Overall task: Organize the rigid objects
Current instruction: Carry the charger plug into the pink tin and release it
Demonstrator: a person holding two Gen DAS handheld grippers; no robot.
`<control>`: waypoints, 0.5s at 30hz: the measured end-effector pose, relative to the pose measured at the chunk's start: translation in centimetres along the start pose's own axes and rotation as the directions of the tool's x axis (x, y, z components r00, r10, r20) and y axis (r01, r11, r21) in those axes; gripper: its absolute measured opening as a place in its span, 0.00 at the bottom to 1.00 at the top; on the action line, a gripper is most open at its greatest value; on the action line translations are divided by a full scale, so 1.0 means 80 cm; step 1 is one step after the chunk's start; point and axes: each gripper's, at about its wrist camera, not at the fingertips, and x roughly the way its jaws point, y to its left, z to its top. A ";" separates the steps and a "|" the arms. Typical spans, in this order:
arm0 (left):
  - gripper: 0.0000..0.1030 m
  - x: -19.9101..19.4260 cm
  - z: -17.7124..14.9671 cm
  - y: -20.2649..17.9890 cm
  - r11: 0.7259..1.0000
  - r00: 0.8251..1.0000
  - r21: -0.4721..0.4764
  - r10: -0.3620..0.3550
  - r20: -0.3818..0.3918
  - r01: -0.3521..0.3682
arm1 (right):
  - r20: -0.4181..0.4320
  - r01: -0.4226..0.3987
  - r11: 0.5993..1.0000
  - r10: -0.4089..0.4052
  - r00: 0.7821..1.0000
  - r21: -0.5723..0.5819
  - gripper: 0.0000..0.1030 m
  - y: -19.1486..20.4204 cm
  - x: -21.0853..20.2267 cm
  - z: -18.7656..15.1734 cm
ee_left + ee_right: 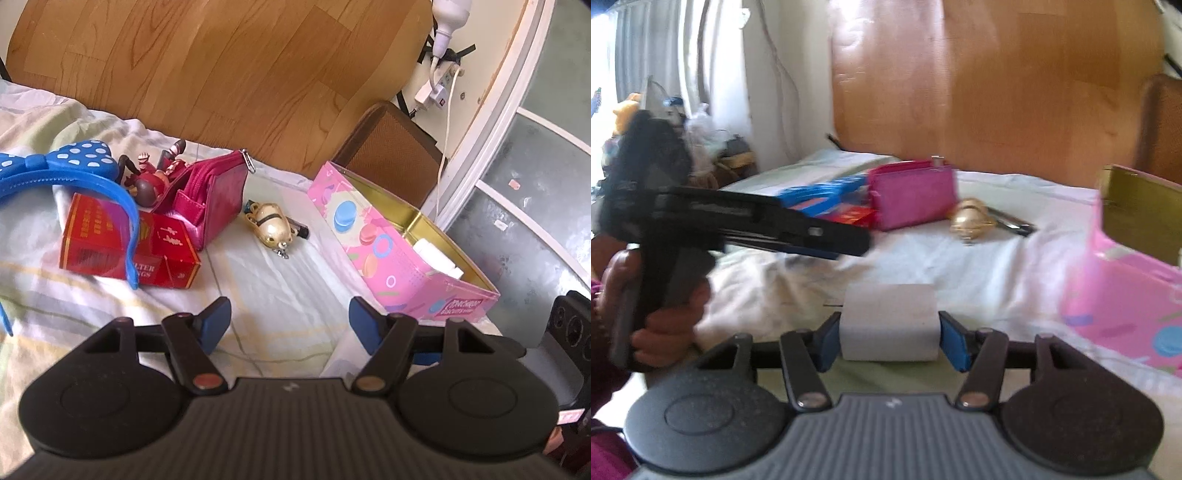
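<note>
My left gripper (290, 325) is open and empty above the bedsheet. Ahead of it lie a gold round trinket (272, 225) on a black clip, a magenta pouch (210, 195), a red box (125, 243), a blue polka-dot headband (74, 173) and a small figurine (147, 177). A pink tin (399, 243) stands open at the right, with a white item (437, 258) inside. My right gripper (886, 334) is shut on a white box (890, 321). In the right wrist view the left gripper (753, 225) is at the left, the trinket (971, 221) and pouch (912, 195) lie beyond, and the pink tin (1123, 295) is at the right.
A wooden headboard (221, 74) rises behind the bed. A brown chair back (391, 151) stands behind the tin. A power strip with plugs (439, 74) hangs on the wall at the right. Clutter (701, 147) sits by the curtain at the left.
</note>
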 end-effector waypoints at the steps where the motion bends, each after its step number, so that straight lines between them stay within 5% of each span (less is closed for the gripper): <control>1: 0.70 -0.001 0.000 -0.001 1.000 1.000 0.002 0.006 -0.004 -0.006 | 0.006 0.006 1.000 -0.006 1.000 -0.004 0.55 0.001 -0.002 -0.001; 4: 0.70 -0.006 -0.004 -0.005 1.000 1.000 -0.018 -0.010 -0.023 0.009 | 0.023 0.015 1.000 -0.015 1.000 0.011 0.65 -0.006 -0.013 -0.006; 15: 0.70 -0.024 -0.020 -0.048 0.990 0.987 -0.062 -0.129 -0.092 0.123 | 0.045 0.023 0.999 -0.024 0.999 0.029 0.71 -0.014 -0.036 -0.018</control>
